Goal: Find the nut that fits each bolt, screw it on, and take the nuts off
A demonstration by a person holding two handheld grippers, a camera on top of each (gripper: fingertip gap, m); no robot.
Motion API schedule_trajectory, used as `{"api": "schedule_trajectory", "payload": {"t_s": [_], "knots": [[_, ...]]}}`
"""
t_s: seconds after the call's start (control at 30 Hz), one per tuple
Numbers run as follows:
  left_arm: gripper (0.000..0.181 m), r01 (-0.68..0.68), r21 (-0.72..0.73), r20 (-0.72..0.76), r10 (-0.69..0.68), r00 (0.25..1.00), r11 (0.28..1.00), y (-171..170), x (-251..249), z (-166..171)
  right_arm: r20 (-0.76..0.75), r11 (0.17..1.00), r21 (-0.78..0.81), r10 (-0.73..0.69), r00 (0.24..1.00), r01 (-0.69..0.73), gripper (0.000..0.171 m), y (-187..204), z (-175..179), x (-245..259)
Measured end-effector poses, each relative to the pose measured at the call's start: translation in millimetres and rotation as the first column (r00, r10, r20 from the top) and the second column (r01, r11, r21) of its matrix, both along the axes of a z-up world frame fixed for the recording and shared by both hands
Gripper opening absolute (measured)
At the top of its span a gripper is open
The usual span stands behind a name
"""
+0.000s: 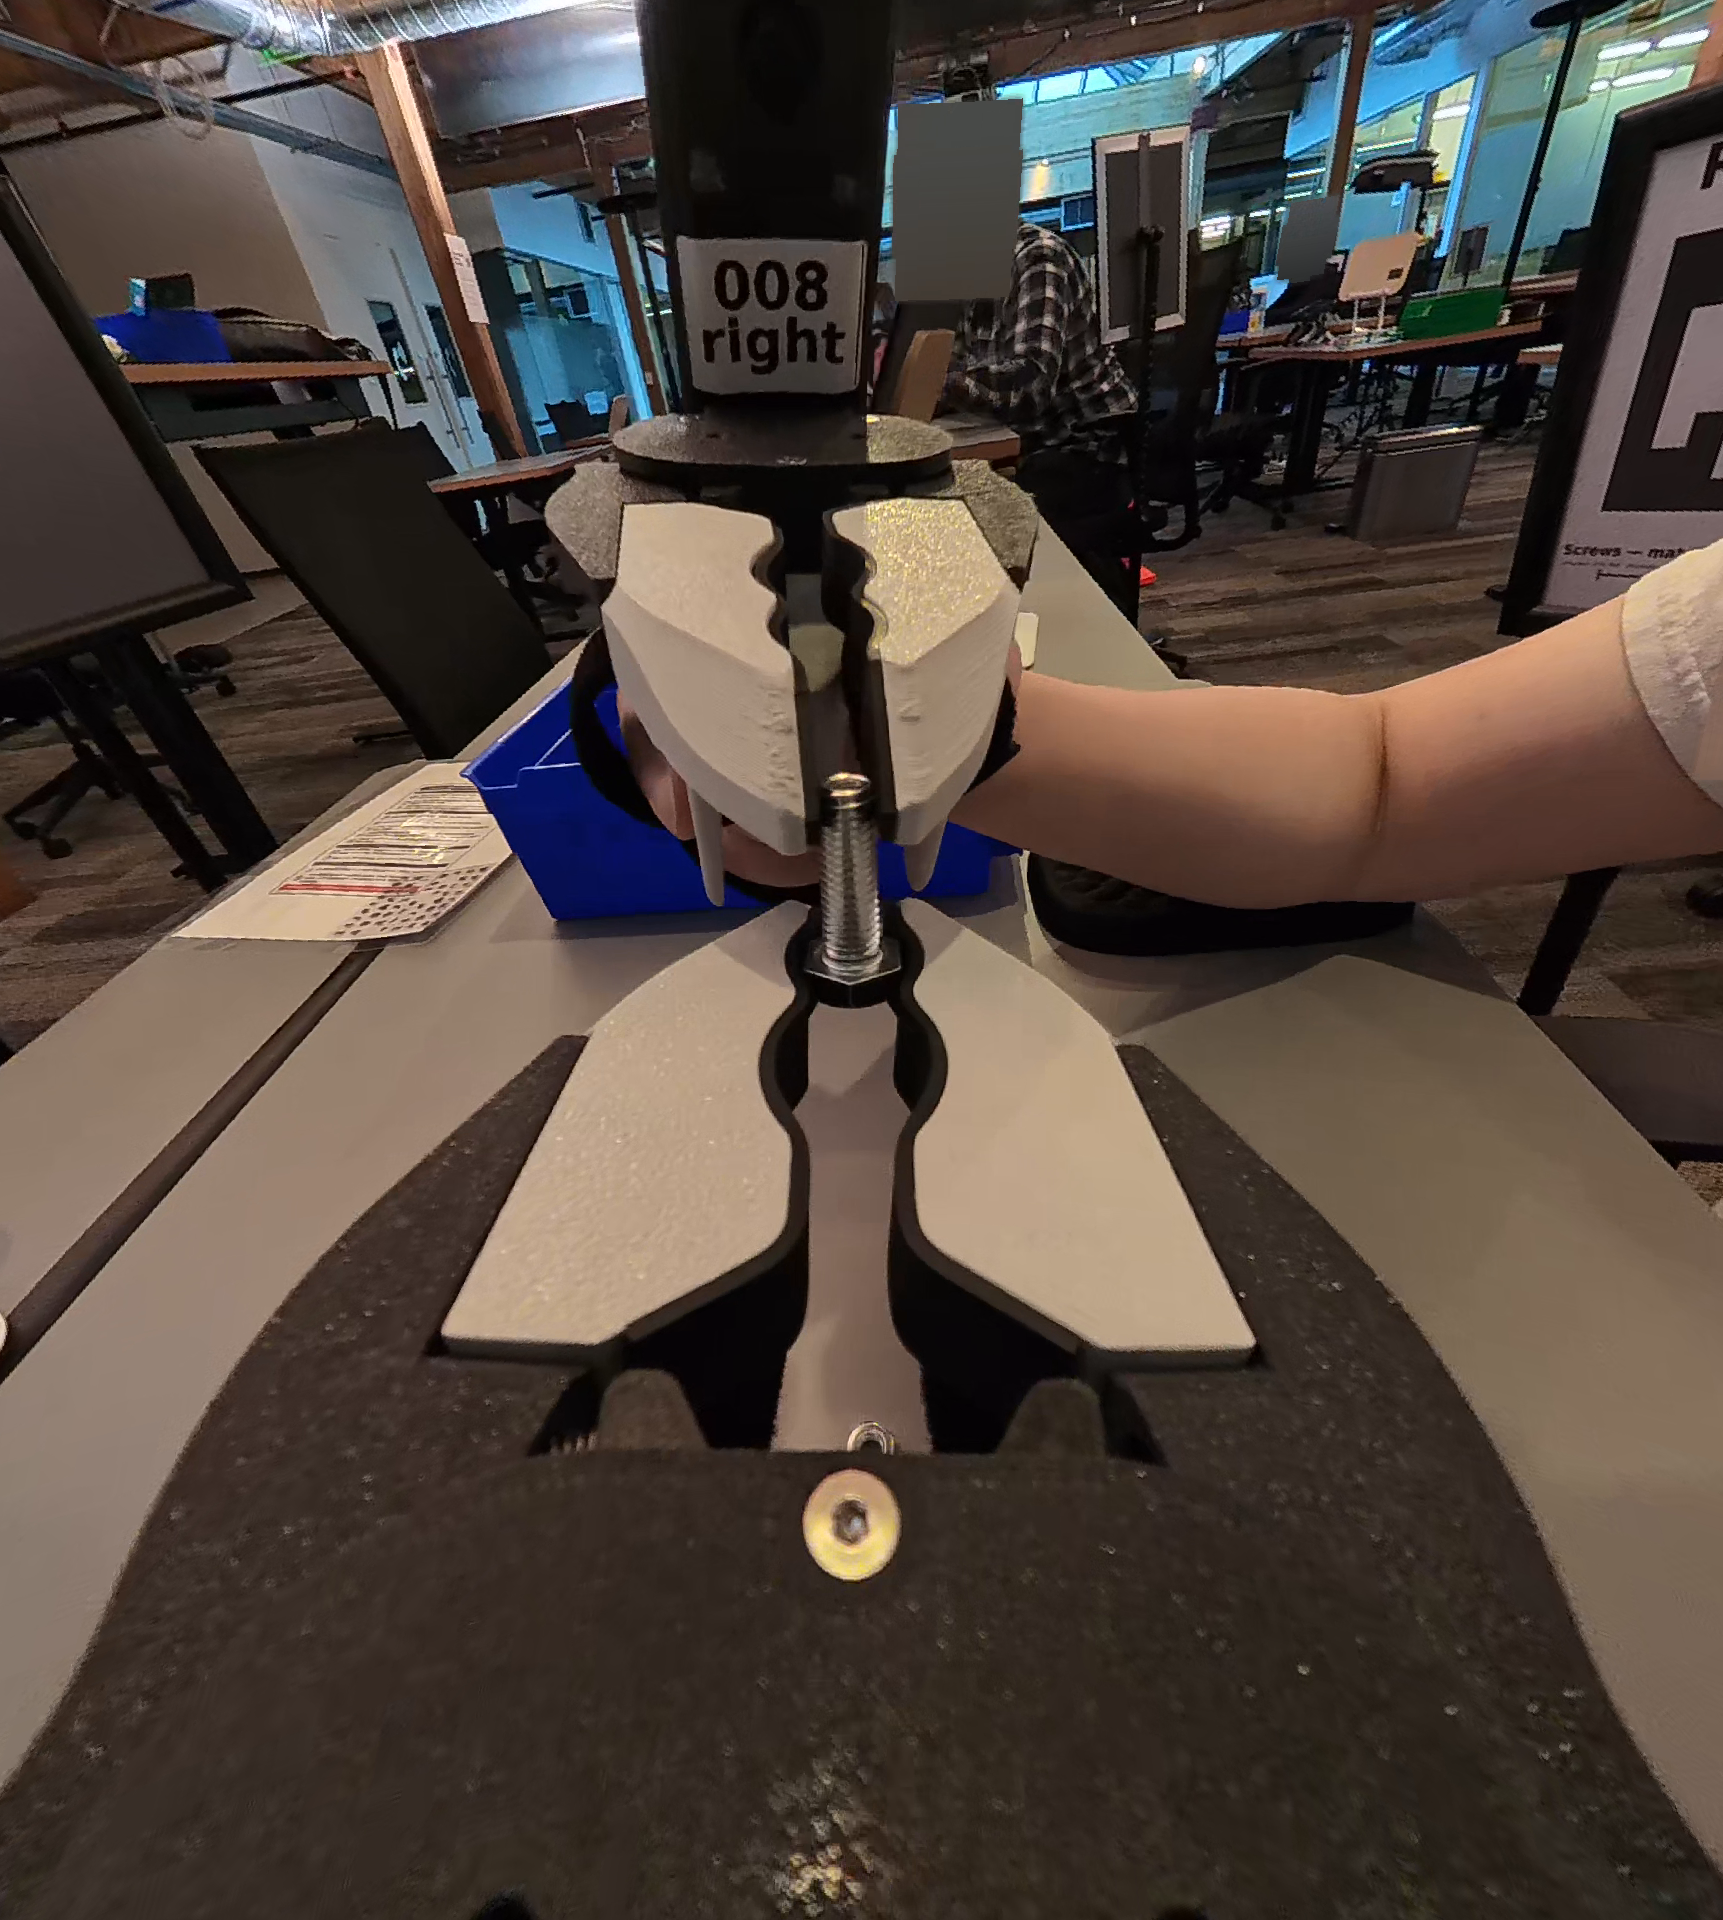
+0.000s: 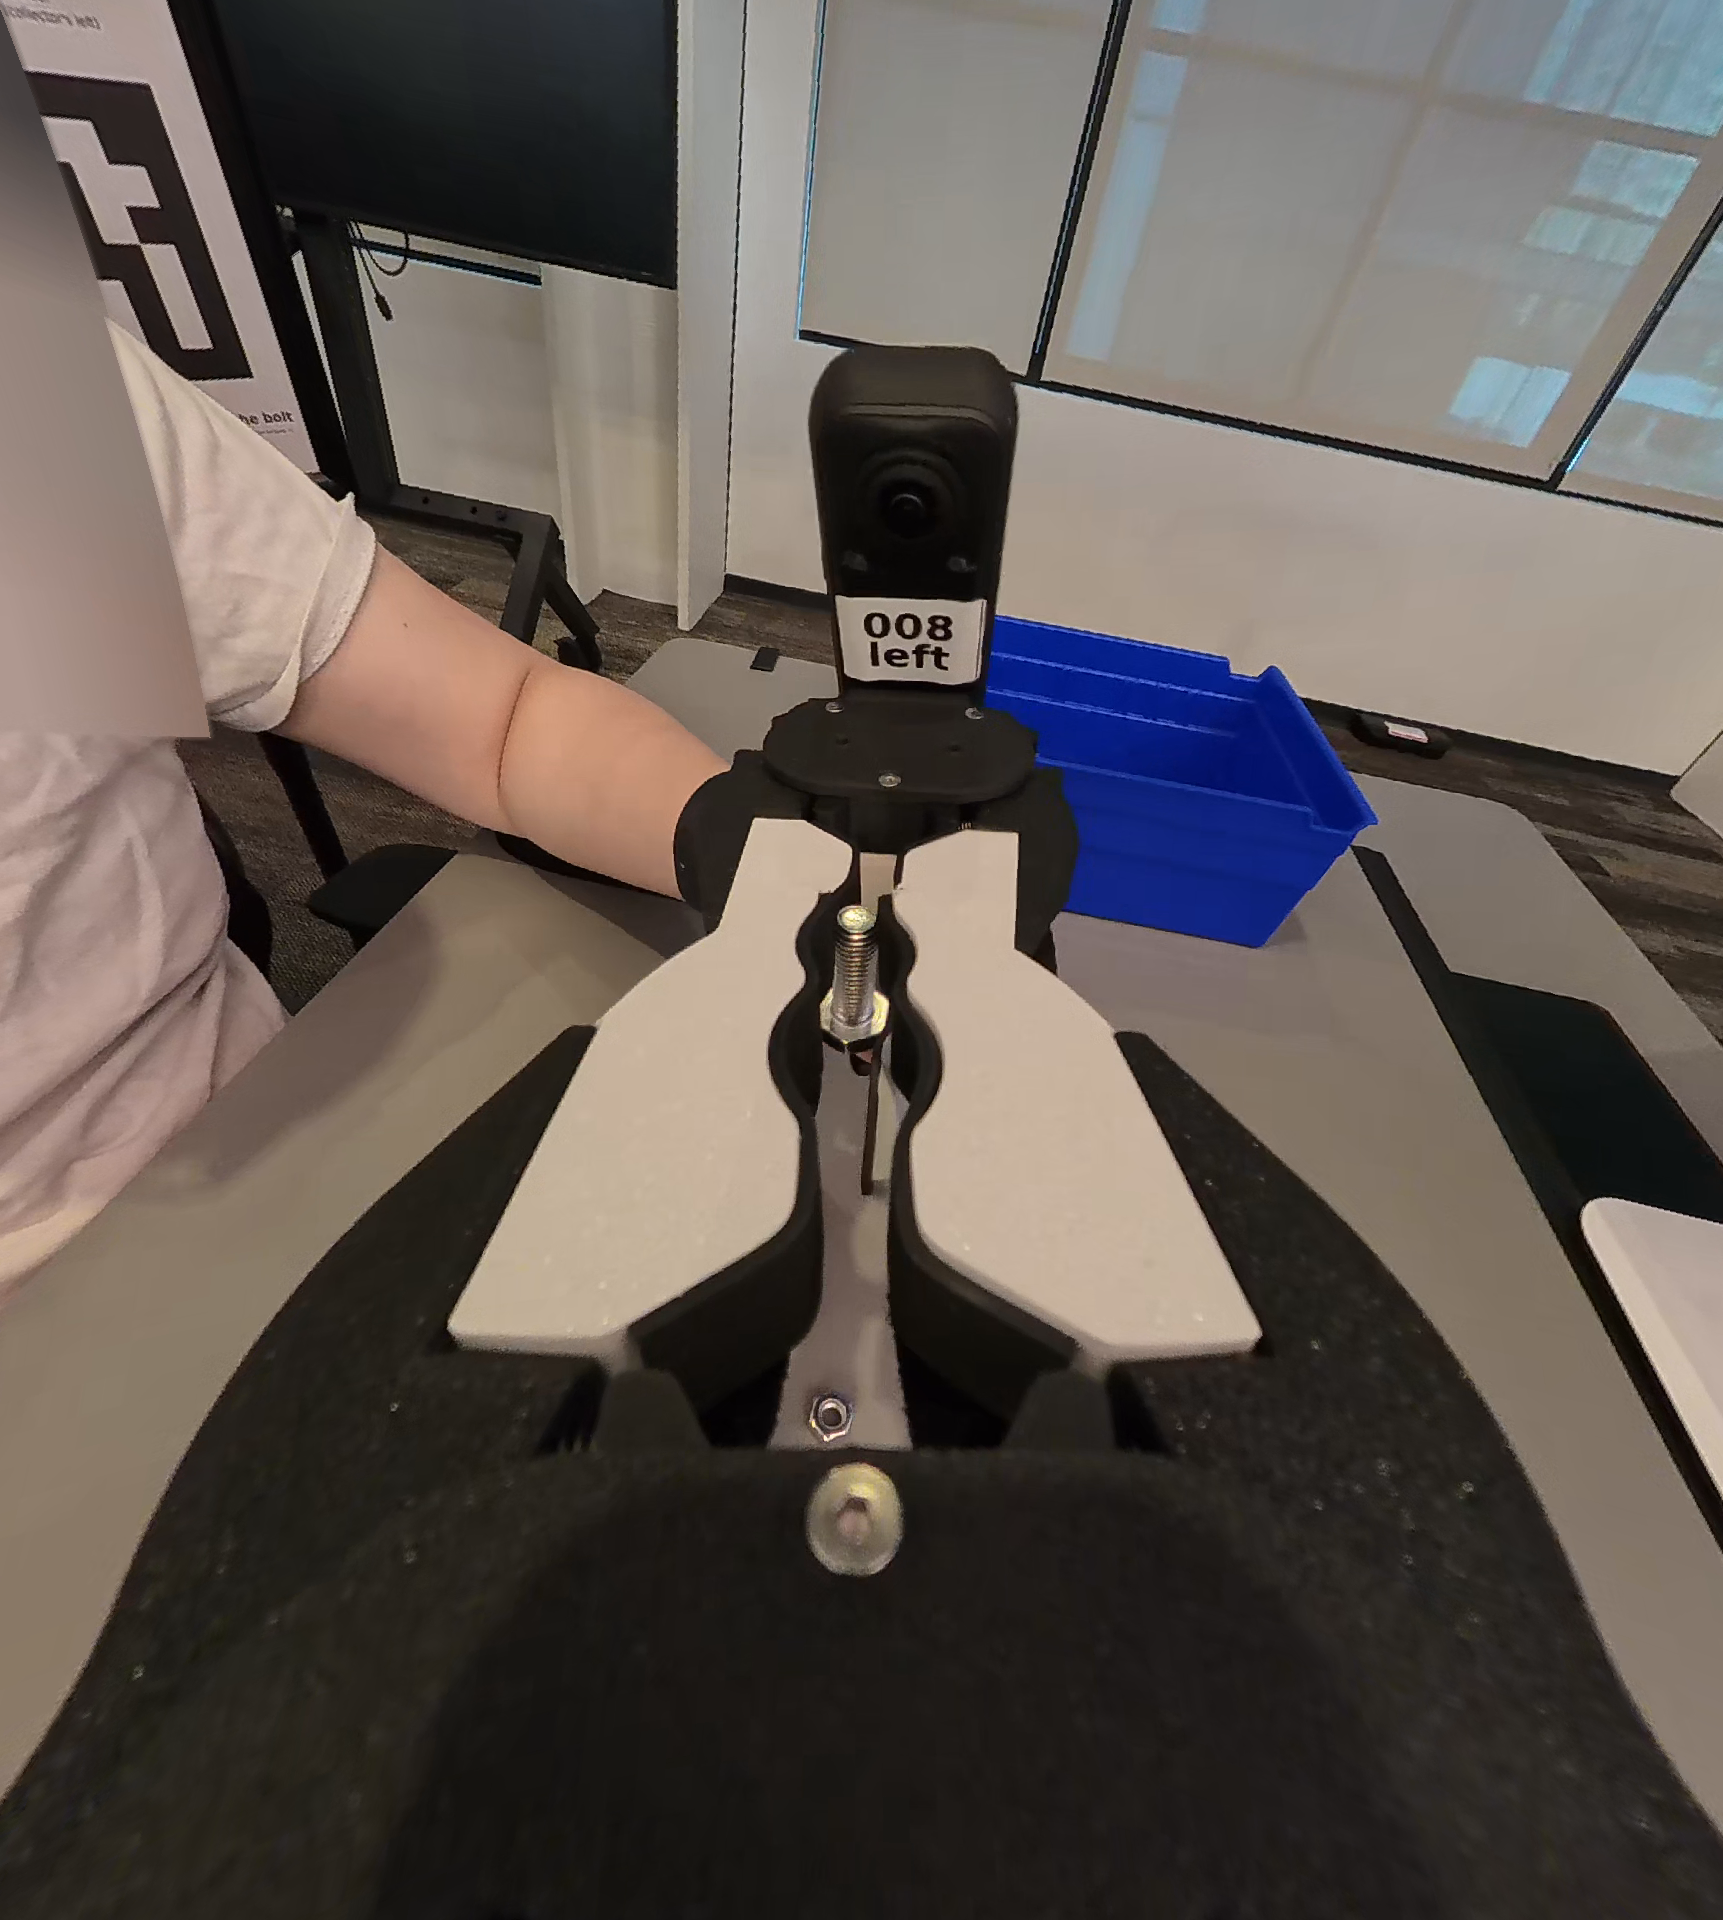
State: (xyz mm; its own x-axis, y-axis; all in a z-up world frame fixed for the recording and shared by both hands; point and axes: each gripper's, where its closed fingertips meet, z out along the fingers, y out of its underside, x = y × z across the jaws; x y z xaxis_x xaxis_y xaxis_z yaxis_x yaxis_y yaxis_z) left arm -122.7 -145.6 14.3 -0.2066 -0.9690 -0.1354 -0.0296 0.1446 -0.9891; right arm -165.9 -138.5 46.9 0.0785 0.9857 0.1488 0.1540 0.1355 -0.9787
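Between the two facing tools, the left tool (image 1: 852, 982) pinches the hex nut (image 1: 852, 971) while the right tool (image 2: 852, 1023) clamps the bolt (image 1: 849, 873) by its far end, the bolt's long axis running straight from one tool to the other above the tabletop (image 1: 213, 1091).

Holds left gripper (image 1: 852, 968) and right gripper (image 2: 857, 914) tip to tip. Pinches nut (image 1: 852, 974) with left, bolt (image 1: 849, 883) with right, jaws narrowed. Reaches in with bare forearms (image 1: 1356, 790) from opposite sides.
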Motion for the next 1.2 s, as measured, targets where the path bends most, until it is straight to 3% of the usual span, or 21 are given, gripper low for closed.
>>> {"api": "schedule_trajectory", "payload": {"t_s": [0.43, 0.7, 0.9, 1.2], "knots": [[0.01, -0.027, 0.053, -0.016, 0.028, 0.999, 0.998, 1, 1, -3, 0.0, 1.0, -0.013, 0.016, 1.0, -0.016, 0.007, -2, -2, -1], [0.01, -0.081, 0.064, -0.017, 0.082, 0.997, 0.995, 10, 1, -4, -0.034, 1.0, -0.007, -0.022, 0.999, 0.022, 0.012, 3, 6, 3], [0.01, -0.15, 0.067, -0.026, 0.152, 0.988, 0.986, 22, 1, -5, 0.037, 0.995, 0.027, -0.096, 0.995, 0.095, 0.016, 12, -3, 2], [0.01, -0.158, 0.067, -0.016, 0.16, 0.987, 0.985, 24, -1, -3, 0.009, 0.992, 0.016, -0.127, 0.992, 0.127, 0.017, 16, 2, 5]]}}
